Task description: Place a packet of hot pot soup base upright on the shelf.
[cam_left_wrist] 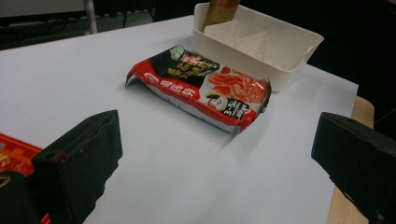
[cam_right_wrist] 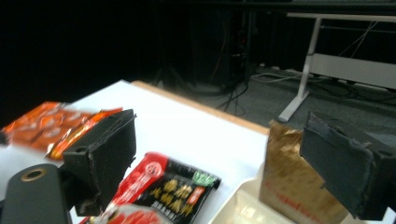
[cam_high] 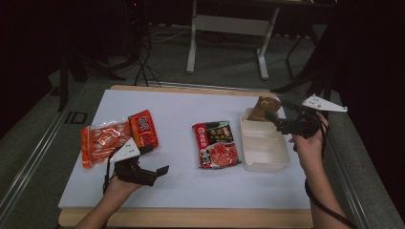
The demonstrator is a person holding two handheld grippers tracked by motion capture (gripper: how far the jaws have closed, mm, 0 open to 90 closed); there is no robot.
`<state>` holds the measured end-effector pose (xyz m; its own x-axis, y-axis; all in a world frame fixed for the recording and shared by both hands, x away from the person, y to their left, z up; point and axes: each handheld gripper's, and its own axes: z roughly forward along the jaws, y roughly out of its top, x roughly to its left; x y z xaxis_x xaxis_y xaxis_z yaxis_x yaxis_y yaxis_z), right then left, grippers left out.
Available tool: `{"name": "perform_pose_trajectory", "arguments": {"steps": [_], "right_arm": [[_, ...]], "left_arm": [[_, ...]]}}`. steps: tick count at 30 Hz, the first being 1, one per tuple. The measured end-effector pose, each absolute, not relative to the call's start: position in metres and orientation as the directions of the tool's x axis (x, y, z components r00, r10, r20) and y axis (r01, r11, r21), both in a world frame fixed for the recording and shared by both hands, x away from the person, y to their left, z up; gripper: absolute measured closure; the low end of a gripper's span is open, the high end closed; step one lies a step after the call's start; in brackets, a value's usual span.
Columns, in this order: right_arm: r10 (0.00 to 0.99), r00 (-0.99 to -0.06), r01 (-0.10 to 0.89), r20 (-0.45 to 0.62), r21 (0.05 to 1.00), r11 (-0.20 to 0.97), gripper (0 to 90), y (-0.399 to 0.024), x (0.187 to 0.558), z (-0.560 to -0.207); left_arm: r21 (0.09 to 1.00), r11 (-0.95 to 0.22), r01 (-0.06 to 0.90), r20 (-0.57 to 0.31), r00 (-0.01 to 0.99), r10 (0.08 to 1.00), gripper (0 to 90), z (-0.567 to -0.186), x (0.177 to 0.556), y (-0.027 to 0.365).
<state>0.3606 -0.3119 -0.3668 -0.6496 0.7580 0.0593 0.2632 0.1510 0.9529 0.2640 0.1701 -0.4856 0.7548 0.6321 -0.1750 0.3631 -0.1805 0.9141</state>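
the brown-gold packet (cam_high: pixel 263 108) stands upright in the far compartment of the white divided tray (cam_high: pixel 282 161), at the right side of the tabletop (cam_high: pixel 191 102). the right gripper (cam_high: pixel 278 123) hovers just beside it, over the tray's far end, with its fingers (cam_right_wrist: pixel 103 154) spread wide and nothing between them. in the right gripper view the packet (cam_right_wrist: pixel 292 186) rises in the gap nearer the right-hand finger, just beside it; whether they touch cannot be told. its long axis runs up and down, its crimped top edge uppermost, leaning slightly against the tray's far wall. a line of red lettering crosses its lower face but is too blurred to read.

left of the tray, just beside it, a red and black noodle packet (cam_high: pixel 216 143) lies flat, its long axis running from near to far. it carries gold characters on black and a picture of red food; the writing is too small to make out.

the left gripper (cam_high: pixel 153 174) rests near the front left, its fingers (cam_left_wrist: pixel 79 163) wide apart and empty. beyond it lie an orange snack bag (cam_high: pixel 101 141) and a red packet (cam_high: pixel 144 130) with white characters, touching each other.
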Motion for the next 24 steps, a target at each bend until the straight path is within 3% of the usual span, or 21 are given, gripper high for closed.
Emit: {"name": "perform_pose_trajectory", "arguments": {"steps": [10, 24], "right_arm": [[0.691, -0.721, 0.262, 0.056, 0.945, 0.197, 16.1, -0.293, 0.323, -0.387], [0.694, -0.720, 0.235, 0.017, 0.947, 0.220, 20.2, -0.269, 0.269, -0.410]], "left_arm": [[0.915, -0.160, 0.370, -0.193, 0.750, 0.632, 4.7, -0.483, 0.273, 0.165], [0.910, -0.187, 0.370, -0.190, 0.772, 0.606, 4.7, -0.469, 0.291, 0.149]]}}
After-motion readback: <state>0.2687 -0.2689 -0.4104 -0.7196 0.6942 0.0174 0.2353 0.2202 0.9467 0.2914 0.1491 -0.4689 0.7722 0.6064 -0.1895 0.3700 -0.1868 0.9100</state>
